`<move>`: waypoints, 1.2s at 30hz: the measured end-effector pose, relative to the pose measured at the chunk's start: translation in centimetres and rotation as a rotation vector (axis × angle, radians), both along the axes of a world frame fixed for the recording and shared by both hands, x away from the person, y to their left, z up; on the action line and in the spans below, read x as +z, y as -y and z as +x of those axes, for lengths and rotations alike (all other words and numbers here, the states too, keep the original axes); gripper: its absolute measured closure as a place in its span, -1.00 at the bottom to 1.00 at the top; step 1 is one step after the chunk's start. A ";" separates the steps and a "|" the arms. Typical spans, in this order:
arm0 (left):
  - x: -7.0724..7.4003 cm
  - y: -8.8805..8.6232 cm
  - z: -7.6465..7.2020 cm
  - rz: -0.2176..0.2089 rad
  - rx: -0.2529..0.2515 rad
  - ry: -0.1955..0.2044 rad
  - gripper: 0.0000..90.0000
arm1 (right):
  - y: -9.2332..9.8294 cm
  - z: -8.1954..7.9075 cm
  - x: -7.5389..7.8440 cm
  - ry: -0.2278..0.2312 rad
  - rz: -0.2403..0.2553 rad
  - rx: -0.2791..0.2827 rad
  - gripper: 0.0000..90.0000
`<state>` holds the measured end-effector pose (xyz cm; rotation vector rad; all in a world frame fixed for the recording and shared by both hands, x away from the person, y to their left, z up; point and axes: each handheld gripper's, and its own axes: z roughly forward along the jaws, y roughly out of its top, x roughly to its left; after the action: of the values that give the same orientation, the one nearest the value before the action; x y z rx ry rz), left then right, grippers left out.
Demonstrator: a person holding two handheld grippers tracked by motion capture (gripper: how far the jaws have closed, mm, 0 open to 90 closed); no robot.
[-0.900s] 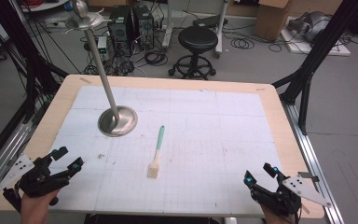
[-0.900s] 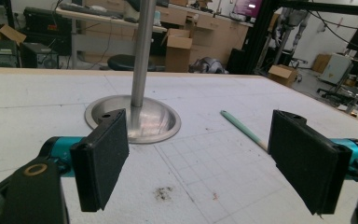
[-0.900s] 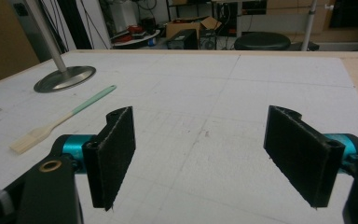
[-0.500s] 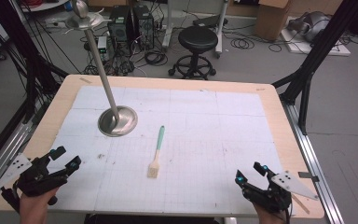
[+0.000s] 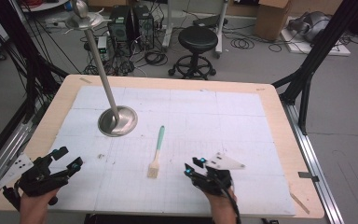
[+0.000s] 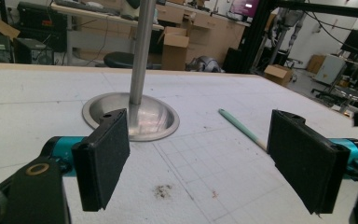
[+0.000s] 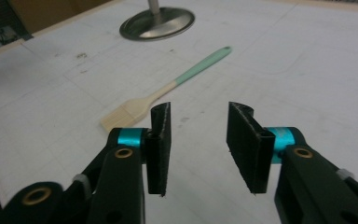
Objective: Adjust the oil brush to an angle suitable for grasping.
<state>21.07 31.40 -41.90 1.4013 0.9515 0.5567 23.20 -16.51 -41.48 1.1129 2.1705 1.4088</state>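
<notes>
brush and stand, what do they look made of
Brush: pale wooden-looking neck and light bristles, with a matte mint grip that may be silicone or paint. Stand: metal by its look, likely brushed steel; the round base and pole shine grey and mirror the room.

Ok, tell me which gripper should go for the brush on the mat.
Right. The right gripper sits just beside the brush, jaws open and empty, with the bristle end close ahead of them in the right gripper view. The left gripper is open too but lies near the table's left edge, farther from the brush.
</notes>
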 end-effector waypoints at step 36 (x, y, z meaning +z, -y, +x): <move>-0.3 -0.2 0.4 0.005 -0.012 -0.028 -0.49 | -11.8 4.0 -2.9 -0.167 -0.219 0.220 0.97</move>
<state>21.52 31.56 -42.22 1.4218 0.9636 0.5325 27.23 -4.73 -44.38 0.9669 2.5615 1.1589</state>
